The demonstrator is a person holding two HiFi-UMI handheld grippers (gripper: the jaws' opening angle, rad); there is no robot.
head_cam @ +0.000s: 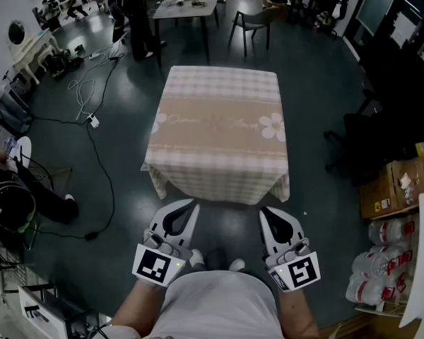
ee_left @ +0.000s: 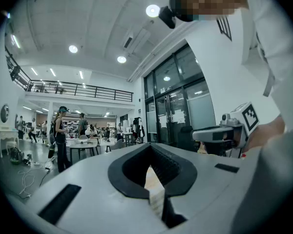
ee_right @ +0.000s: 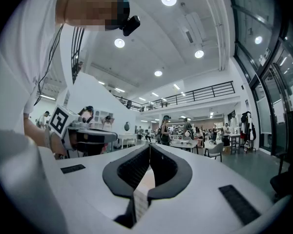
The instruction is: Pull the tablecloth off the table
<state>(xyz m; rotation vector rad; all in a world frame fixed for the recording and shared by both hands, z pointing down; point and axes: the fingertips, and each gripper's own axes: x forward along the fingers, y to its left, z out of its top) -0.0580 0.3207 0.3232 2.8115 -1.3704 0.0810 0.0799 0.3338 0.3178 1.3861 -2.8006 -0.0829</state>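
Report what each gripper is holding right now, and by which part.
Nothing is held. The left gripper and the right gripper are both shut and empty, short of the near edge of the tablecloth, which neither of them touches.

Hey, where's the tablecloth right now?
In the head view's centre, the tablecloth lies spread with its sides hanging down, just ahead of the left gripper and right gripper, both shut, neither holding it.

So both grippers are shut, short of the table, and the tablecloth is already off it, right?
Not off: in the head view the checked tablecloth is still spread in place. The left gripper and right gripper are shut, short of it.
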